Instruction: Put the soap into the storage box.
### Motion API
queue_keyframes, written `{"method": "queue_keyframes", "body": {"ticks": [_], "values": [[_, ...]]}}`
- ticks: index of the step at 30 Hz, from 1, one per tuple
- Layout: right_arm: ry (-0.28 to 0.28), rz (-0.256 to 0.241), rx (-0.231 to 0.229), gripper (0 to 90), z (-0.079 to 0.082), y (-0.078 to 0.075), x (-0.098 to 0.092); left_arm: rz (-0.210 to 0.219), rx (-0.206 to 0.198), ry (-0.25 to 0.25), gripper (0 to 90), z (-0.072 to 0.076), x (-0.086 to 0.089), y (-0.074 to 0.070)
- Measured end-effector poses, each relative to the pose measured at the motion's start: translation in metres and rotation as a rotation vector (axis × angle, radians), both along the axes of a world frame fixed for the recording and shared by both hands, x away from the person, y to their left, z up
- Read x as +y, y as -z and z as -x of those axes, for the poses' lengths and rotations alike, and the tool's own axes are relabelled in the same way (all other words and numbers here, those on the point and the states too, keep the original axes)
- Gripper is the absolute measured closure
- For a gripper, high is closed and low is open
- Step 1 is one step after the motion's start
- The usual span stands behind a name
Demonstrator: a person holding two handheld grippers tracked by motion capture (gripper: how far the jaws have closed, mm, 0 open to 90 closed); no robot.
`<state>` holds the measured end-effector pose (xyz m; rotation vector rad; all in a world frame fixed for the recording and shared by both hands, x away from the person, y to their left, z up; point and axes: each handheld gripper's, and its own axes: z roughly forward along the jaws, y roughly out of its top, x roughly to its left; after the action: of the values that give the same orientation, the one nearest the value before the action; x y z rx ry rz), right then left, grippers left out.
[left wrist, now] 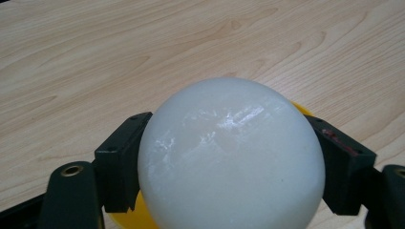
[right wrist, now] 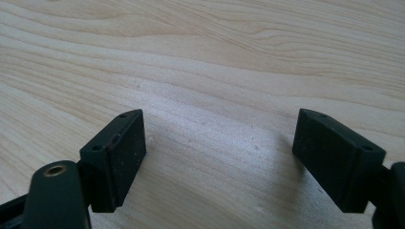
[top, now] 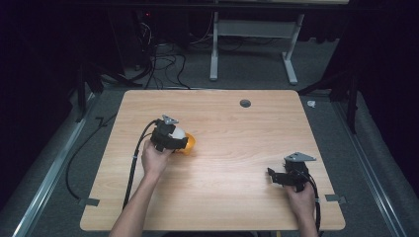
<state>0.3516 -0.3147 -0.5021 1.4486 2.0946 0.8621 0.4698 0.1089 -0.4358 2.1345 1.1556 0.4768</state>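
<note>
Jaws of the left gripper [left wrist: 229, 157] clamp a smooth, glossy white ball [left wrist: 231, 157], with a yellow rounded piece [top: 189, 143] just beneath it over the pale wooden table [top: 232, 187]. Grasp looks done; placing remains, I judge. Right gripper [right wrist: 217, 157] rests spread wide, holding nothing, well apart.

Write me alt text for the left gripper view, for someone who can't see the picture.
A glossy, translucent white round ball sits clamped between the two black jaws of the left gripper, one jaw against each side. A yellow rounded object peeks out from beneath and behind the ball, and the light wooden tabletop stretches beyond.
</note>
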Motion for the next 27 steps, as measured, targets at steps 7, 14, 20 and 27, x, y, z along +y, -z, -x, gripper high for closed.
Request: {"method": "queue_keyframes", "body": {"ticks": [7, 14, 20, 27], "values": [[0.001, 0.000, 0.001, 19.6, 0.000, 0.000, 0.000, -0.002, 0.014, -0.005, 24.3, -0.003, -0.001, 0.006], [0.001, 0.000, 0.001, 19.6, 0.000, 0.000, 0.000, -0.009, 0.018, -0.010, 24.2, -0.004, -0.003, 0.010], [0.001, 0.000, 0.001, 19.6, 0.000, 0.000, 0.000, -0.017, 0.027, -0.017, 24.2, -0.006, -0.004, 0.015], [0.001, 0.000, 0.001, 19.6, 0.000, 0.000, 0.000, -0.029, 0.033, -0.026, 24.2, -0.008, -0.007, 0.020]]}}
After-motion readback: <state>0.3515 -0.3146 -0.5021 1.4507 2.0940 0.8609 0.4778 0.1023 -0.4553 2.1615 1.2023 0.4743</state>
